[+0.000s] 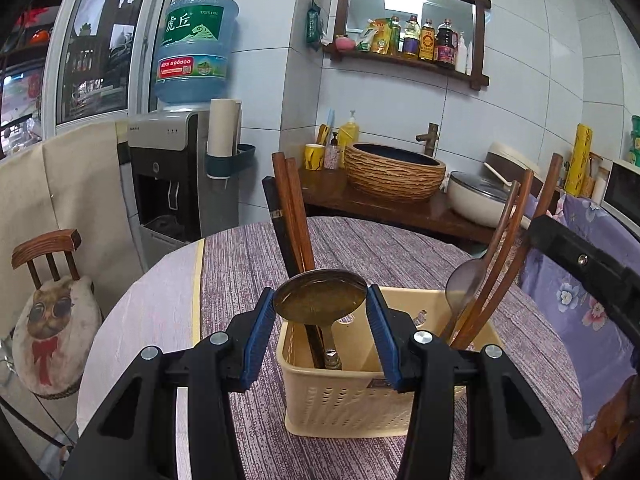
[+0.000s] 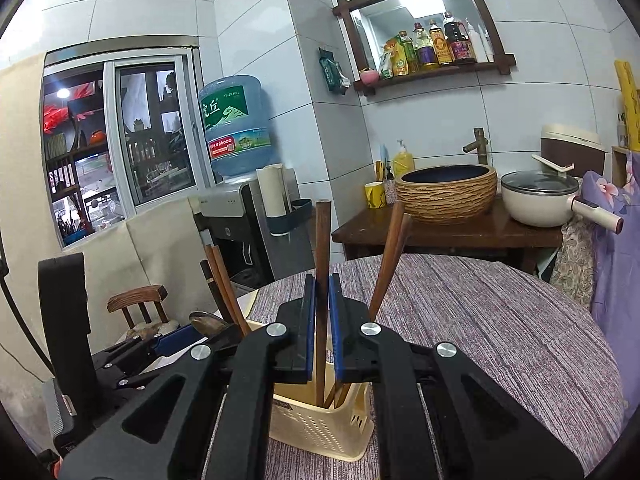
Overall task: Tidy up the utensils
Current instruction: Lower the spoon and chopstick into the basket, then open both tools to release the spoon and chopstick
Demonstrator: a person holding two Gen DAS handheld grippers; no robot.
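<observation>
While both tools are lowered over it, the round table under its purple-grey woven cloth (image 1: 400, 248) carries a cream perforated plastic caddy (image 1: 352, 396), which is set well in from the table's left edge and divided into compartments. The step in hand is judged to be the seating of utensils into that caddy. Brown wooden chopsticks (image 1: 294, 216) and a dull metal spoon (image 1: 466, 284) are already stood in it. A tarnished metal ladle (image 1: 320, 296) is held bowl-up by the left gripper (image 1: 320, 332), whose blue pads are pressed against the rim of its bowl, with the handle reaching down into the near left compartment. A single dark wooden chopstick (image 2: 322, 236) is clamped upright by the right gripper (image 2: 322, 328), its jaws almost fully closed, and its lower end is sunk into the caddy's right side. Next, each grip would need to be loosened once the ends rest on the bottom, and the tools drawn straight up so nothing is dragged out.
</observation>
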